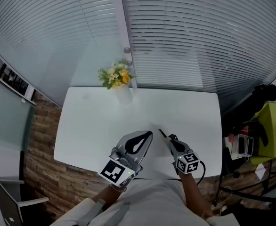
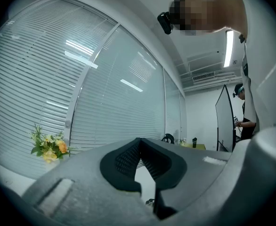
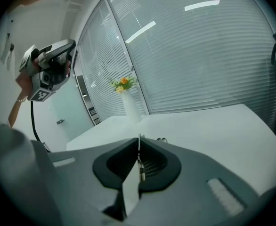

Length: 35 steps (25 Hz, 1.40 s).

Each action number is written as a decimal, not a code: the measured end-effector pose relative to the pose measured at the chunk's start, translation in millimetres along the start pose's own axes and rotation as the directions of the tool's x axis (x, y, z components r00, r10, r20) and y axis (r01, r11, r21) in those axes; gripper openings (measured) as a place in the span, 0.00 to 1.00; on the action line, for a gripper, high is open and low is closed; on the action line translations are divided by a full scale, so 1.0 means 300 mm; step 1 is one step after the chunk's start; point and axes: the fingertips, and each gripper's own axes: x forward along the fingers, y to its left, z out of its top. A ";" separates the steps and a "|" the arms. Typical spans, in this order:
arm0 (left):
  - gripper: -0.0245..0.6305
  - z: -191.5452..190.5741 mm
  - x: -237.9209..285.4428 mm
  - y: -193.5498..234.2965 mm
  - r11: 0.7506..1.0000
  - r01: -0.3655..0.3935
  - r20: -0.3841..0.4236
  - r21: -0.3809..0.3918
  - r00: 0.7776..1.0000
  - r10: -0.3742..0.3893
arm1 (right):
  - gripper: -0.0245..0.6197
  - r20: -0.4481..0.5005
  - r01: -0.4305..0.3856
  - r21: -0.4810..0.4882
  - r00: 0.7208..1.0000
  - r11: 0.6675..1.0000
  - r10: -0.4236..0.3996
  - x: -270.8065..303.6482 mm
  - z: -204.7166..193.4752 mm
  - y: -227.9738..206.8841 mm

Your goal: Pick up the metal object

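**Metal piece pinched in the right gripper, near edge of the table**

A white table (image 1: 105, 121) fills the middle of the head view, with closed blinds behind it and a vase of flowers (image 1: 117, 79) at its far edge. The rest of the tabletop looks bare. Both grippers hang over the near edge, side by side and apart.

The left gripper (image 1: 146, 136) has its jaws together at the tips with nothing between them. It points up toward the window and takes no part.

The right gripper (image 1: 170, 141) has its jaws clamped on the metal object (image 3: 139, 154), a thin flat strip standing on edge between the pads. Its tip pokes out past the jaw ends.

The grasp looks made, so the step in hand is the lift. Whether the strip has cleared the table I cannot tell. The next move calls for a straight rise with a firm squeeze, since so thin a piece could pivot or slip between the pads.
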 end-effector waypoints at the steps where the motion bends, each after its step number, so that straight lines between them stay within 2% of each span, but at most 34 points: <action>1: 0.04 -0.002 0.000 -0.001 1.000 0.002 0.000 -0.001 1.000 -0.002 | 0.06 0.007 0.004 -0.006 1.000 1.000 -0.004 -0.009 0.016 0.003; 16: 0.04 0.003 0.021 -0.021 1.000 0.027 0.005 -0.012 1.000 -0.027 | 0.06 0.147 0.058 -0.067 0.988 0.996 -0.048 -0.190 0.324 0.073; 35: 0.04 -0.005 0.029 -0.015 0.999 0.031 0.001 -0.014 1.000 -0.031 | 0.06 0.271 0.124 -0.241 0.961 0.963 -0.055 -0.360 0.589 0.217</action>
